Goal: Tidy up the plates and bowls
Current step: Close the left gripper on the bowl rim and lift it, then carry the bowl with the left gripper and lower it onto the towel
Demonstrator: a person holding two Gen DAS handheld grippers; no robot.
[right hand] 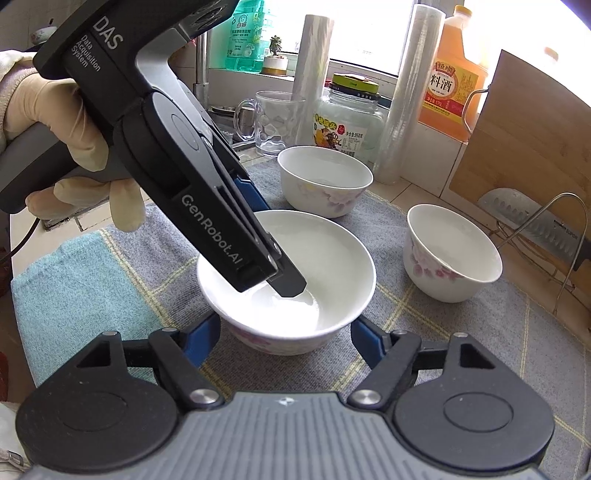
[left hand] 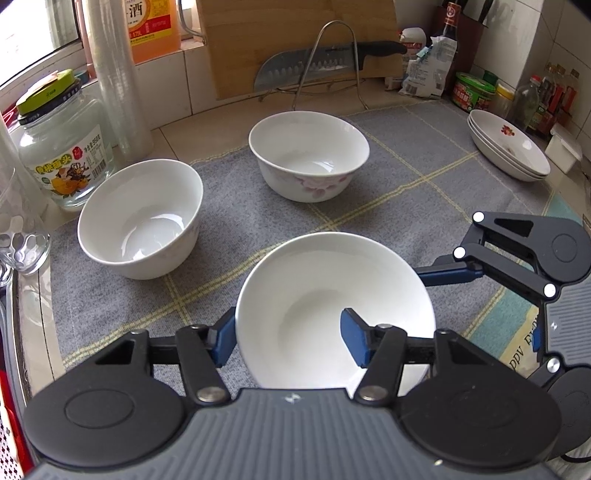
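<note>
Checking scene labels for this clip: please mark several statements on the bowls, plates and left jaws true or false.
Three bowls stand apart on the cloth: near bowl, left bowl, far bowl. True.
The left gripper has its jaws astride the near bowl's wall, one inside. True.
The plates sit inside a bowl. False: they are stacked alone at the far right.
The knife lies on the cloth. False: it rests on the wire rack behind.
</note>
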